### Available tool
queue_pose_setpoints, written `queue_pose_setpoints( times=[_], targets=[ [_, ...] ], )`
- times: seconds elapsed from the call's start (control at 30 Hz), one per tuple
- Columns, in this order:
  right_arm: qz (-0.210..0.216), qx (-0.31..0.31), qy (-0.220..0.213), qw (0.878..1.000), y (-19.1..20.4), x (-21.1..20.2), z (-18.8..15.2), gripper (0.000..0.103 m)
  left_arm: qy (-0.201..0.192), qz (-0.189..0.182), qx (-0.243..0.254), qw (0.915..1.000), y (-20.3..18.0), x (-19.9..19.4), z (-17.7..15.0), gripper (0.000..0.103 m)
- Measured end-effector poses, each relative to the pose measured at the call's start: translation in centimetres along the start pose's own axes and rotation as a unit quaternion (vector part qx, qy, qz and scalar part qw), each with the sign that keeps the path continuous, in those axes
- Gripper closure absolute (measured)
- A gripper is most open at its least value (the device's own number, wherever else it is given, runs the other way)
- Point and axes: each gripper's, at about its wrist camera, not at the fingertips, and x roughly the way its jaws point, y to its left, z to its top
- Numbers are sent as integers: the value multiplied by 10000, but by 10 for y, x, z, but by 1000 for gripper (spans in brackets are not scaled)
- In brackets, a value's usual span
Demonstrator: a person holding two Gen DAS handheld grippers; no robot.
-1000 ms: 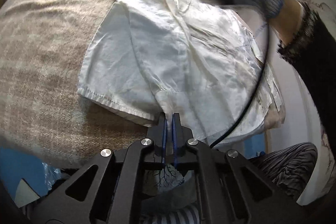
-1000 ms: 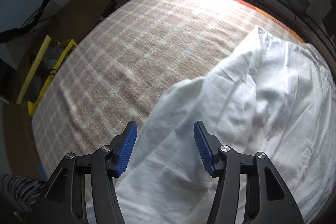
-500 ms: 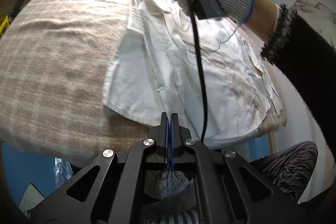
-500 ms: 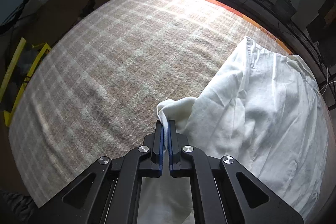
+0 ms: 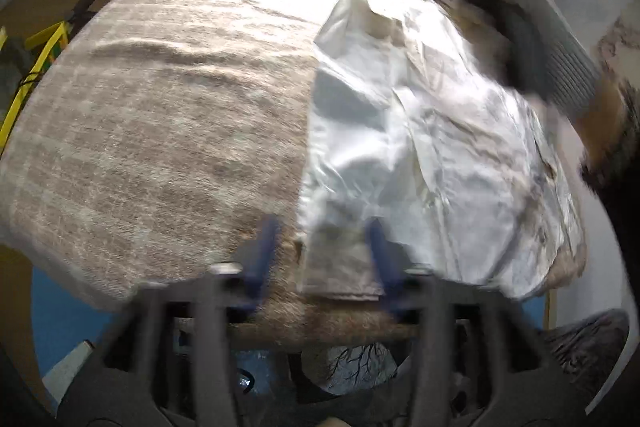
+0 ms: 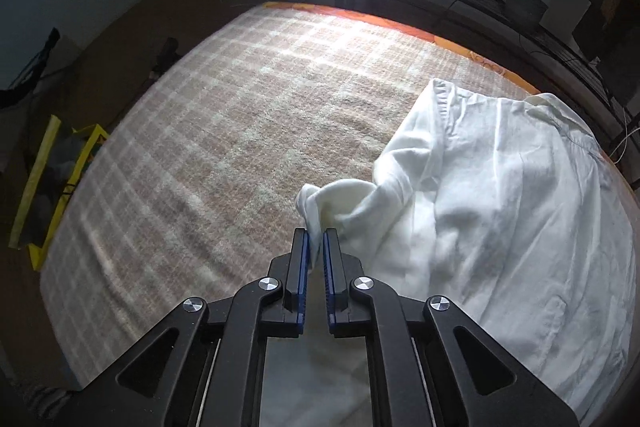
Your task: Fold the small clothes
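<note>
Change: the left gripper (image 5: 322, 259) has let go; its jaws, pinched on the shirt hem half a second ago, have just been opening and now stand apart, blurred by motion. The right gripper (image 6: 316, 259), wide open a second ago, has closed on cloth.

Left gripper: jaws apart, nothing pressed between the pads; the hem corner of the white shirt (image 5: 420, 147) lies in the gap beneath them, released onto the blanket.

Right gripper: jaws together, clamped on a bunched fold of the shirt's edge, which rises from the fingertips towards 12 o'clock in its own view.

Shirt: in the left view it lies on the right half of the bed, running from 12 o'clock down to 5 o'clock, folded narrower than before. In the right view the body of the shirt (image 6: 500, 195) fills 2 to 5 o'clock, with the pinched fold drawn out towards the centre.

Surface: a checked brown blanket (image 6: 240, 115) covers the bed, bare from 9 to 12 o'clock.

Other hand: the person's gloved hand (image 5: 552, 59) shows at 2 o'clock in the left view, heavily blurred.

Meaning: the near side fold looks laid down; the far edge is probably next to be carried across.

Risk: the bunched grip could drag the layer below.
</note>
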Motion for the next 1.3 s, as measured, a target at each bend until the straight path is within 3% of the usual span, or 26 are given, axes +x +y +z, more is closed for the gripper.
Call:
queue_pose_setpoints(
  times=[0.13, 0.2, 0.33, 0.4, 0.47, 0.53, 0.63, 0.83, 0.9, 0.93, 0.97, 1.13, 1.3],
  targets=[
    [701, 81, -239, 9972, -3, -51, -64, 97, 33, 6, -157, 9999, 6, 8, 5, 44],
    [892, 48, -212, 9958, 2, -59, -92, 97, 259, -219, -336, 9989, 9, 22, 7, 44],
    [1122, -60, 88, 9936, 22, -53, -150, 97, 113, -243, -400, 9988, 8, 20, 5, 44],
    [1042, -149, 238, 9942, 25, -48, -173, 97, 72, -240, -451, 9987, 8, 20, 5, 52],
    [1011, -153, 410, 9939, 24, -37, -188, 97, 223, -440, -519, 9974, 8, 26, 4, 92],
    [979, -199, 392, 9942, 23, -38, -200, 97, 278, -599, -584, 9961, 7, 28, 2, 97],
    [926, -250, 529, 9940, 21, -45, -200, 97, 190, -772, -575, 9952, 3, 19, -3, 100],
    [1069, -11, 176, 9941, 14, -75, -158, 95, -200, -786, -140, 9966, -21, -5, -8, 100],
    [1189, 96, 182, 9927, 21, -73, -139, 72, -252, -778, -20, 9966, -27, -8, -8, 100],
    [1279, 93, 252, 9914, 28, -68, -126, 44, -263, -774, 48, 9966, -31, -8, -8, 100],
    [1245, 78, 252, 9919, 34, -66, -120, 38, -277, -747, 90, 9968, -34, -8, -8, 100],
    [854, -170, 700, 9937, 67, -31, -94, 38, -332, -756, 158, 9965, -43, -8, -7, 100],
    [512, -135, 1014, 9934, 68, 3, -97, 43, -356, -723, 256, 9964, -50, -7, -7, 100]
  ],
)
